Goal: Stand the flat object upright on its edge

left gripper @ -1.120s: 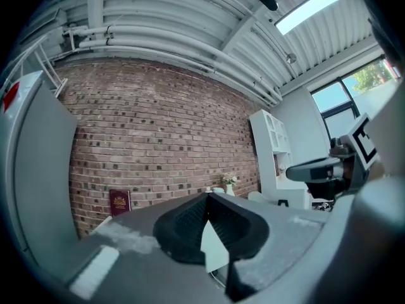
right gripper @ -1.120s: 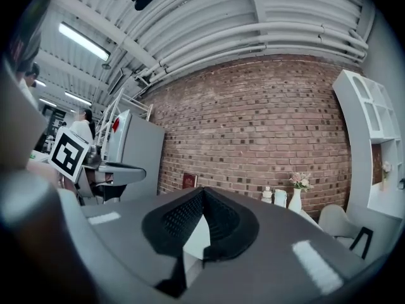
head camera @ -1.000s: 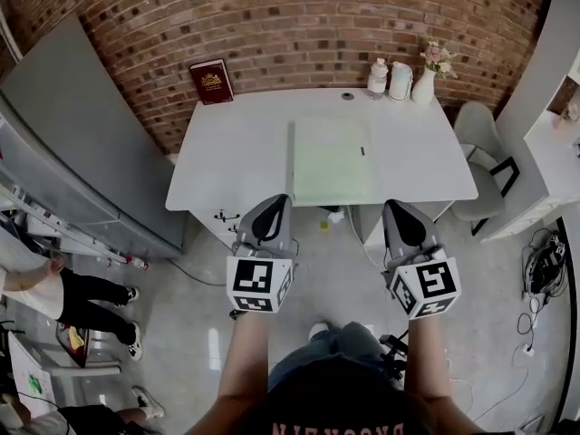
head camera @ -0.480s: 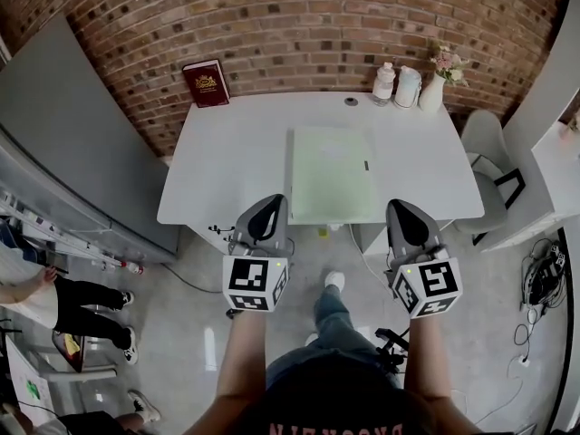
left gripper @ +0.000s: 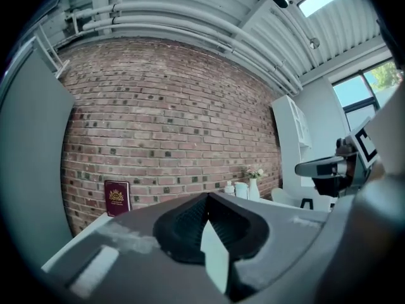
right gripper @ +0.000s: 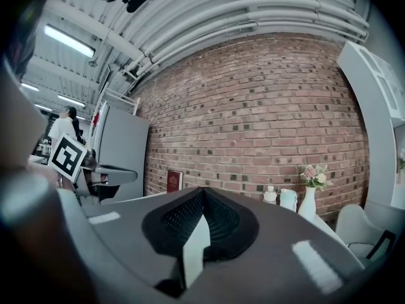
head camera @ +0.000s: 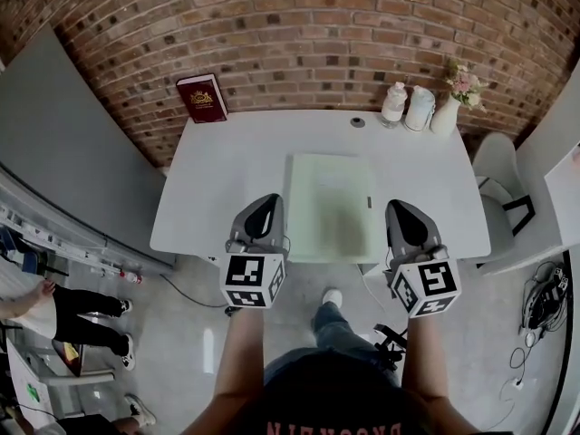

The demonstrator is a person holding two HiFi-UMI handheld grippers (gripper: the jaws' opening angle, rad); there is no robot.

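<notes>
I see the white surface against a brick wall. The green folder lies flat on it, near the front edge, between my grippers. The left gripper and right gripper hover there, fingers pressed together, both empty. A red book stands upright at the back left.

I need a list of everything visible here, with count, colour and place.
table: one, white, against the brick wall
flat sheet: one, pale green, flat on the table's front middle
book: one, dark red, upright, table's back left corner
containers: two, white, table's back right
vase: one, white, pink flowers, beside the containers
chair: one, pale grey, right of table
bystander: one, dark trousers, far left
left tongs: one, grey, shut empty, table's front edge
right tongs: one, grey, shut empty, table's front edge
</notes>
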